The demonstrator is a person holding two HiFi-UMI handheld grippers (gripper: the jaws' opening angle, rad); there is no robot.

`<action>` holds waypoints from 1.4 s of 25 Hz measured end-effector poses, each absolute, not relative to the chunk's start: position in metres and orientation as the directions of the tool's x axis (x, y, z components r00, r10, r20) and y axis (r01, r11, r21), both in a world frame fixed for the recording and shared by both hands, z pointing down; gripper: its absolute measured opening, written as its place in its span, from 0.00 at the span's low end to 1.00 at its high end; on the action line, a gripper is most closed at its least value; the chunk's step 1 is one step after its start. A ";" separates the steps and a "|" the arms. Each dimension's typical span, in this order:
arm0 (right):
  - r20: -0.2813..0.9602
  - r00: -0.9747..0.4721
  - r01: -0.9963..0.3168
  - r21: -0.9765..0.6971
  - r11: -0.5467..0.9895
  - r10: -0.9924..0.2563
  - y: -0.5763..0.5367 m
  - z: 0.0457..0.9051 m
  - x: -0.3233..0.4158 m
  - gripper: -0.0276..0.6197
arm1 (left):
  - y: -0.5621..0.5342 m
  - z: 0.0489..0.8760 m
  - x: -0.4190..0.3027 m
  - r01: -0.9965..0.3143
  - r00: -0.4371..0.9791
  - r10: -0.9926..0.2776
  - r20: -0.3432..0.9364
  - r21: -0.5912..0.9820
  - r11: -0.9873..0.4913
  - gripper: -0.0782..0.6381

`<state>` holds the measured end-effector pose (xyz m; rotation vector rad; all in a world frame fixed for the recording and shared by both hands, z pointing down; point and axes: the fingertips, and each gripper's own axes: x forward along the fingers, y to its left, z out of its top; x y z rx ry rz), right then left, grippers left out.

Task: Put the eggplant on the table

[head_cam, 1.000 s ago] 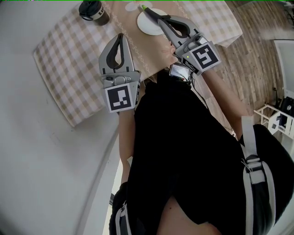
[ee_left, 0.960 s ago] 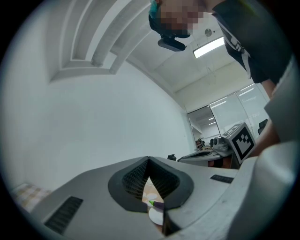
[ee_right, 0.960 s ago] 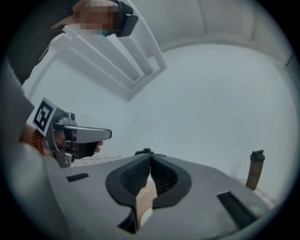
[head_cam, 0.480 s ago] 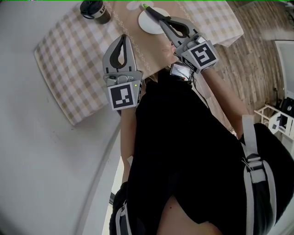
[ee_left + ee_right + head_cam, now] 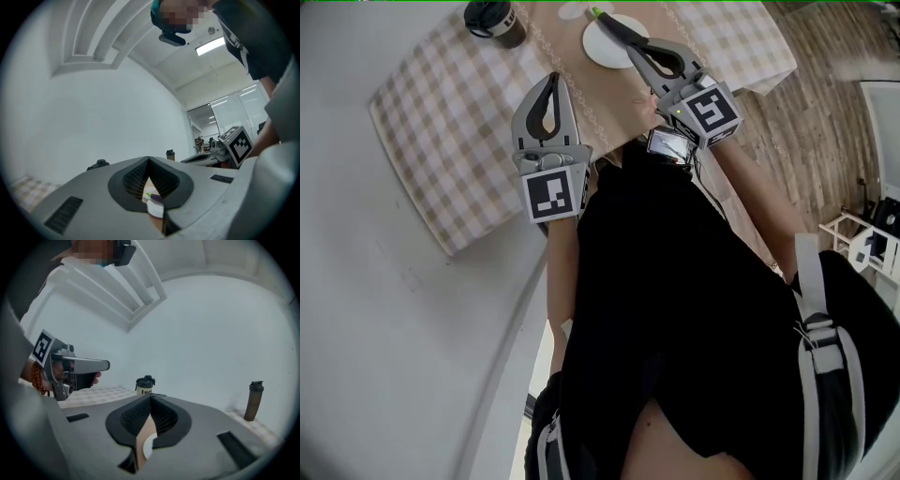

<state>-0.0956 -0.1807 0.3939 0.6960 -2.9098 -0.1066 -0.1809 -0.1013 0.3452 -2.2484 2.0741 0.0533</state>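
Observation:
The eggplant (image 5: 598,15) is slim and purple with a green stem, and it lies on a white plate (image 5: 605,52) at the table's far side. In the left gripper view, eggplant (image 5: 154,197) and plate (image 5: 155,209) show through the gap behind the jaws. My right gripper (image 5: 628,39) is shut and holds nothing, with its tips over the plate beside the eggplant; I cannot tell whether they touch. Its own view shows only a bit of the plate (image 5: 146,447) under the closed right gripper (image 5: 150,397). My left gripper (image 5: 549,77) is shut and empty over the checked cloth (image 5: 441,122).
A dark lidded cup (image 5: 492,21) stands at the cloth's far left corner. A beige runner (image 5: 581,94) crosses the table, and a second small white dish (image 5: 574,11) lies at the far edge. A brown bottle (image 5: 253,401) stands to the right. There is wooden floor (image 5: 825,112) to the right.
My right gripper has dipped slightly toward the plate. My left gripper has edged a little to the right. Both stay shut.

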 end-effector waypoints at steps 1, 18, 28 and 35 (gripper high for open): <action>0.131 -0.881 -0.445 0.102 0.890 -0.455 -0.181 0.395 -0.095 0.05 | -0.101 0.345 -0.180 -0.996 0.083 -0.993 -0.081 -0.034 -0.080 0.11; 0.167 -0.874 -0.447 0.089 0.890 -0.456 -0.179 0.412 -0.096 0.05 | -0.101 0.356 -0.180 -0.996 0.093 -0.994 -0.064 -0.020 -0.091 0.11; 0.190 -0.869 -0.450 0.081 0.889 -0.457 -0.181 0.421 -0.091 0.05 | -0.101 0.361 -0.180 -0.995 0.094 -0.994 -0.053 -0.017 -0.093 0.11; 0.211 -0.865 -0.452 0.067 0.890 -0.455 -0.185 0.431 -0.088 0.05 | -0.103 0.369 -0.183 -0.996 0.086 -0.996 -0.032 -0.029 -0.085 0.11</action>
